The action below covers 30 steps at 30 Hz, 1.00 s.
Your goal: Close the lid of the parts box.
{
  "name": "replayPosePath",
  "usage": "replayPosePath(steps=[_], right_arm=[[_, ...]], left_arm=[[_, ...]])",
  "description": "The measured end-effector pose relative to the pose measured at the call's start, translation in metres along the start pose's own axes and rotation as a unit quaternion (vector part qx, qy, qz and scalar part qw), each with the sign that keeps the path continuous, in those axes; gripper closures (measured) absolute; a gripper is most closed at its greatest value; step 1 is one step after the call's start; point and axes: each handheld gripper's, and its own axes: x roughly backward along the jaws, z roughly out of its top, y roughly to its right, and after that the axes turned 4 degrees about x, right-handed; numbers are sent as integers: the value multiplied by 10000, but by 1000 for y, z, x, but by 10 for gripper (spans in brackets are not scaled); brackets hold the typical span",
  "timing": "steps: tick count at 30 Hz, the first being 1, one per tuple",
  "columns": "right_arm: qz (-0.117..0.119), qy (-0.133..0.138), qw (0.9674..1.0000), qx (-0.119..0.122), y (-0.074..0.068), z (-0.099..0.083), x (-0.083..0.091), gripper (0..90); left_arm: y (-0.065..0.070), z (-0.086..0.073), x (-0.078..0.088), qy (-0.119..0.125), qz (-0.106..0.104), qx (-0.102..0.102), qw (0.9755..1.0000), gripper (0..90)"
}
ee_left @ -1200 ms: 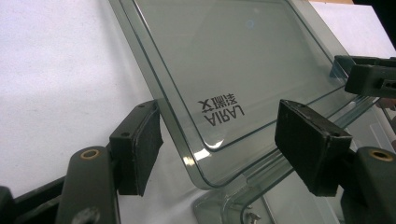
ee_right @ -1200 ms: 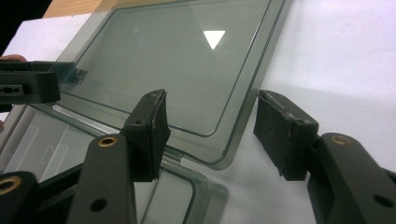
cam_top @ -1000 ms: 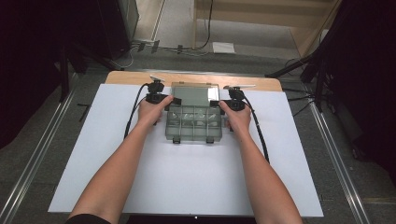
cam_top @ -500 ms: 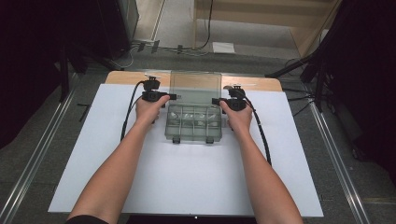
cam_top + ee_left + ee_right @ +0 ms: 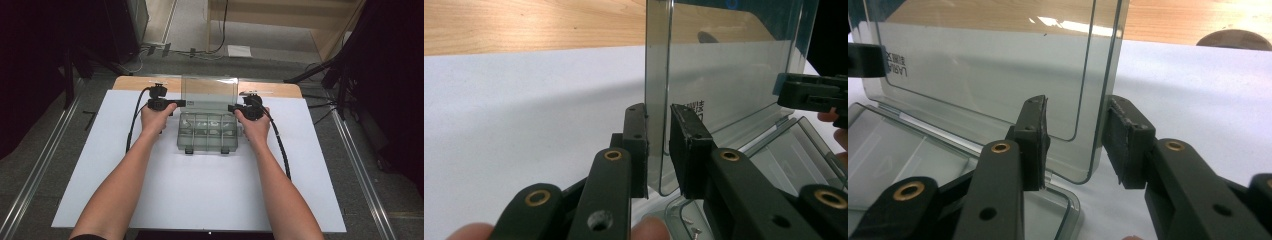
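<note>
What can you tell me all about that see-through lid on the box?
The lid is clear, smoky plastic with rounded corners and a small printed label. It stands upright, hinged along the back of the box on the white table. The left claw and right claw each straddle a side edge; both have just been closing.

Clear compartment box [image 5: 207, 132], lid [image 5: 209, 93] standing upright.

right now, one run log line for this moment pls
lid: upright, open | left gripper: closing astride lid's edge | right gripper: closing astride opposite edge, gap remains | box: on table
</note>
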Motion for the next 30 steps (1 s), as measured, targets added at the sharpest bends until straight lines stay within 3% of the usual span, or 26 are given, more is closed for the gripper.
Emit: replayPosePath(steps=[4,7,17,26,30], right_arm=[[35,33,10000,28,1,1,1,620],[15,52,10000,25,1,2,2,614],[-3,114,9999,12,3,4,3,602],[-109,160,9997,124,2,21,6,621],[-114,355,9993,-19,6,28,9,642]], left_arm=[[-1,0,2,9,-45,-87,10000,797],[0,0,2,-29,69,-171,9998,832],[5,-1,2,95,171,-212,9996,839],[4,-4,2,191,150,-251,9994,840],[4,-4,2,187,149,-310,9992,841]])
